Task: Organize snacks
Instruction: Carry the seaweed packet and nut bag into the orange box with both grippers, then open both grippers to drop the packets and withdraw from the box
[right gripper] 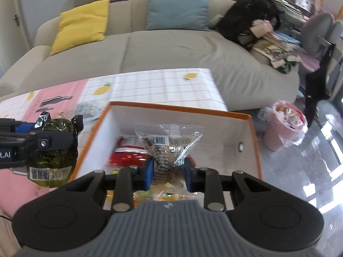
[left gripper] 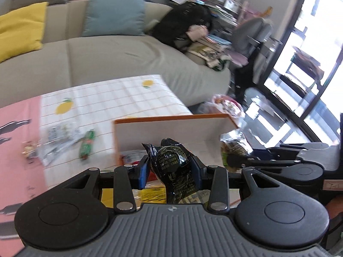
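Observation:
My left gripper (left gripper: 170, 169) is shut on a dark green snack packet (left gripper: 173, 171) and holds it over the near left corner of the orange-rimmed box (left gripper: 171, 117). The same packet (right gripper: 54, 150) shows at the left of the right wrist view, in the left gripper (right gripper: 32, 143). My right gripper (right gripper: 168, 171) is shut on a clear snack packet (right gripper: 167, 147) with a barcode, above the inside of the box (right gripper: 180, 108). A red packet (right gripper: 126, 154) and yellow packets (right gripper: 163, 196) lie in the box. A green packet (left gripper: 86, 144) and a clear packet (left gripper: 56, 137) lie on the table.
The table has a white grid cloth with lemons (left gripper: 111, 98) and a pink cloth (left gripper: 19, 137). A grey sofa (right gripper: 160, 49) with yellow and blue cushions stands behind. A pink bin (right gripper: 283, 126) stands on the floor at the right.

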